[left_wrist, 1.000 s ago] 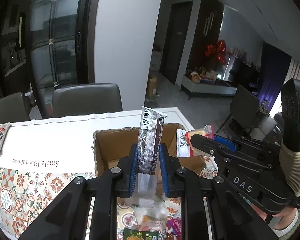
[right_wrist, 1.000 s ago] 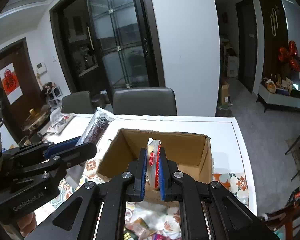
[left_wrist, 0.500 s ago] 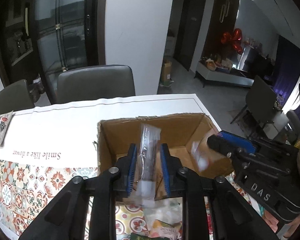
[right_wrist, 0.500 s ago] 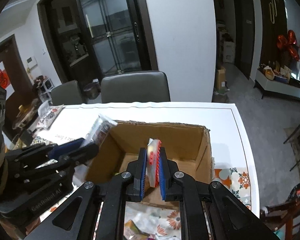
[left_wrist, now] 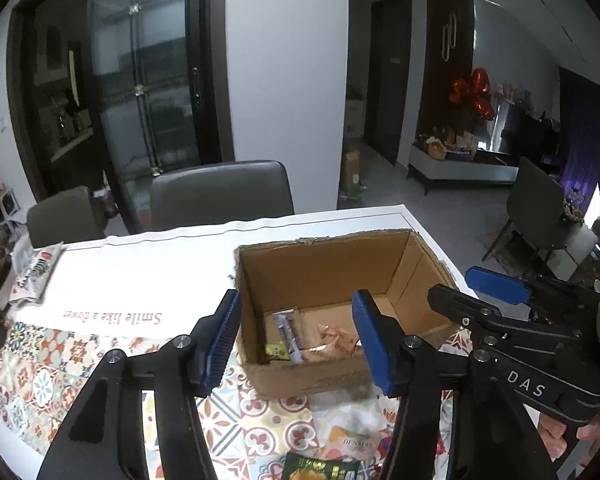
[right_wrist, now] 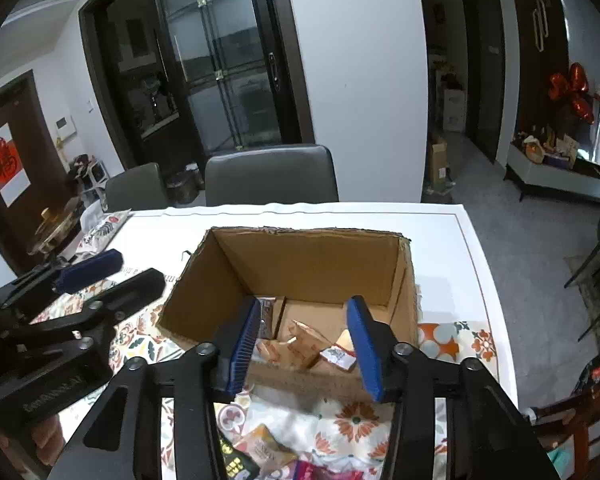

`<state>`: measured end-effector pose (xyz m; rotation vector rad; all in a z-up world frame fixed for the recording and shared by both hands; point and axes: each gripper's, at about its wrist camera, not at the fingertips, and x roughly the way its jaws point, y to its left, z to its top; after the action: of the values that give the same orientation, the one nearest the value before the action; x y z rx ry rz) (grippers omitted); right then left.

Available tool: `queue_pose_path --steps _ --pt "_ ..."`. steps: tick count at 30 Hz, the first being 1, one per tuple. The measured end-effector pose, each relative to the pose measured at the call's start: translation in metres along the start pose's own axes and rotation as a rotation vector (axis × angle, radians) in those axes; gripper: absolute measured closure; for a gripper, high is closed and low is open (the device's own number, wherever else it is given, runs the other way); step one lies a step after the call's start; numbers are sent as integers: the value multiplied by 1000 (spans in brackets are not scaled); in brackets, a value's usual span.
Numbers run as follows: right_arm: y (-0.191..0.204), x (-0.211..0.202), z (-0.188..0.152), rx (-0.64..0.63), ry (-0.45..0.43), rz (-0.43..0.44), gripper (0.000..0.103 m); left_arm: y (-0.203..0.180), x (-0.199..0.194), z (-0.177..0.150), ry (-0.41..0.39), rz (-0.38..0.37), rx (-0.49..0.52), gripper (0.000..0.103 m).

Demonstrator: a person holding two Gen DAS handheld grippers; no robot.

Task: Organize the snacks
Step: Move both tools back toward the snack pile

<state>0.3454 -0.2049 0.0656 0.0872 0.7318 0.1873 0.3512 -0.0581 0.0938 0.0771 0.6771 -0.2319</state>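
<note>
Left gripper (left_wrist: pixel 296 340), seen from its own wrist camera, hangs over the near wall of the cardboard box (left_wrist: pixel 328 264) with its jaws opening and nothing between the blue pads. On the box floor I see a dark stick pack (left_wrist: pixel 287 332) by the left wall, a small green packet (left_wrist: pixel 275 352) at the near left corner and tan wrapped snacks (left_wrist: pixel 332 342) beside them. More packets (left_wrist: pixel 324 468) lie on the patterned tablecloth (left_wrist: pixel 32 364) at the table's near edge. The right gripper (left_wrist: pixel 464 288) shows at the right, its pads apart.

From the right wrist camera, the right gripper (right_wrist: pixel 306 340) hangs over the same near wall, jaws opening and empty. Tan packets (right_wrist: pixel 296 344) and a red-and-white packet (right_wrist: pixel 338 356) sit in the box toward its near right corner.

I judge this to be the release step. To do it well, I would let both pairs of jaws spread fully, then lift straight up clear of the near wall before swinging back to the loose packets (right_wrist: pixel 268 456), so the box is not dragged.
</note>
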Motion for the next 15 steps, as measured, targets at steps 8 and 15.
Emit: queue_pose_path --steps 8,15 --pt "13 -29 -31 -26 -33 17 51 -2 -41 -35 -52 -1 21 43" --pt "25 -52 -62 -33 -52 59 45 -2 -71 -63 -93 10 22 40"
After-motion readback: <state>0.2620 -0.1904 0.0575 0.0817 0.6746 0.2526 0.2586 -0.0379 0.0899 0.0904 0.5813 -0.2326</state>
